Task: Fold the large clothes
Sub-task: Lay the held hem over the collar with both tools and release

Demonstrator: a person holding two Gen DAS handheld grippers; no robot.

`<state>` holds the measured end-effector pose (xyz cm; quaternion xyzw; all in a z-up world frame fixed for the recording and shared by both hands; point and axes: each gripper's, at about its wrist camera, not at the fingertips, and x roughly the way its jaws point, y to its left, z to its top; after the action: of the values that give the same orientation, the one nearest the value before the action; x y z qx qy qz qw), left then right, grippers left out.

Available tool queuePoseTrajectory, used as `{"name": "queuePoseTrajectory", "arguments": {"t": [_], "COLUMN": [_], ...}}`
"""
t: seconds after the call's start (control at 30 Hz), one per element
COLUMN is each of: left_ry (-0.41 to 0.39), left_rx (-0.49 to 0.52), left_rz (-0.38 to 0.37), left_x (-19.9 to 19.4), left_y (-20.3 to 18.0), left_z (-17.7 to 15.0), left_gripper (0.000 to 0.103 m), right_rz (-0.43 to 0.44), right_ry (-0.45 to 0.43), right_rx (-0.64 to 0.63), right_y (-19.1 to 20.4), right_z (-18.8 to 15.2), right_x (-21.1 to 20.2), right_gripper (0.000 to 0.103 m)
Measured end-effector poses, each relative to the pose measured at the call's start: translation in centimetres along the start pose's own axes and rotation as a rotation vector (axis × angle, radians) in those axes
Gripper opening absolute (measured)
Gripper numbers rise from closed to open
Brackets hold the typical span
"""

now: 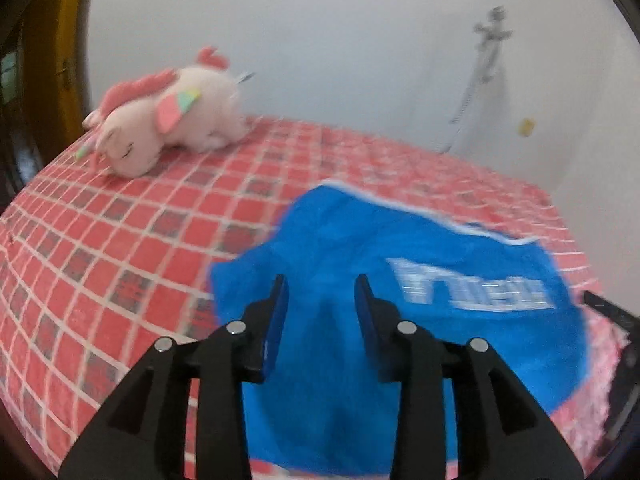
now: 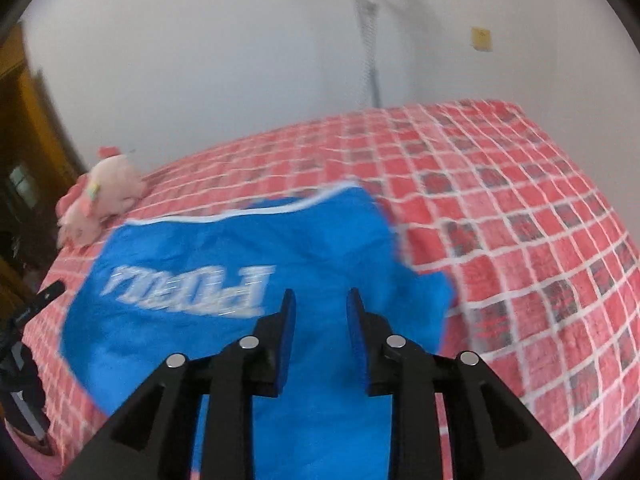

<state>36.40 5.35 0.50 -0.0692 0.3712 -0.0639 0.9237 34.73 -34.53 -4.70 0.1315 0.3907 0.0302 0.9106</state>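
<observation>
Blue garment (image 1: 360,240) with white lettering and white trim lies creased near the bed's (image 1: 120,248) front edge, on a red checked cover. Left gripper (image 1: 321,288) and right gripper (image 2: 321,300) parted, holding nothing. Plush toy (image 1: 168,120) at far corner; white wall (image 1: 320,40) behind.

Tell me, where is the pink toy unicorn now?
The toy unicorn lies on the red checked bed cover near the wall, far left in both views, beyond the blue garment.
</observation>
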Motion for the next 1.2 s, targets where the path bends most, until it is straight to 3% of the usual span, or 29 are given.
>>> {"name": "queuePoseTrajectory", "arguments": {"t": [0.1, 0.2, 0.47, 0.63, 0.8, 0.97, 1.2], "left_ry": [0.01, 0.053, 0.122, 0.102, 0.093, 0.051, 0.094], "left_rx": [0.065, 0.106, 0.148, 0.187, 0.126, 0.128, 0.193], "left_rz": [-0.019, -0.04, -0.026, 0.032, 0.022, 0.0, 0.023], "left_x": [-0.6, 0.7, 5.0, 5.4, 3.6, 1.4, 4.4], "left_y": [-3.8, -6.5, -6.3, -7.1, -6.8, -7.8, -8.0], "left_z": [-1.7, -3.7, -7.4, -8.2, -7.4, -7.6, -9.1], "left_gripper": [0.039, 0.039, 0.04, 0.039, 0.037, 0.043, 0.044], "right_rz": [0.033, 0.01, -0.03, -0.055, -0.001, 0.027, -0.051], "right_ry": [-0.013, -0.011, 0.027, 0.016, -0.002, -0.083, -0.014], "right_rx": [-0.048, -0.098, -0.139, -0.118, -0.066, -0.112, -0.183], "right_y": [3.5, 6.1, 6.8, 6.5, 5.9, 7.5, 9.0], "right_z": [-1.5, -2.9, -6.7, -7.7, -7.2, -7.4, -8.7], "right_x": [-0.5, 0.2, 4.0, 5.0, 3.2, 1.0, 4.1], "right_gripper": [0.027, 0.027, 0.026, 0.025, 0.026, 0.028, 0.026]}}
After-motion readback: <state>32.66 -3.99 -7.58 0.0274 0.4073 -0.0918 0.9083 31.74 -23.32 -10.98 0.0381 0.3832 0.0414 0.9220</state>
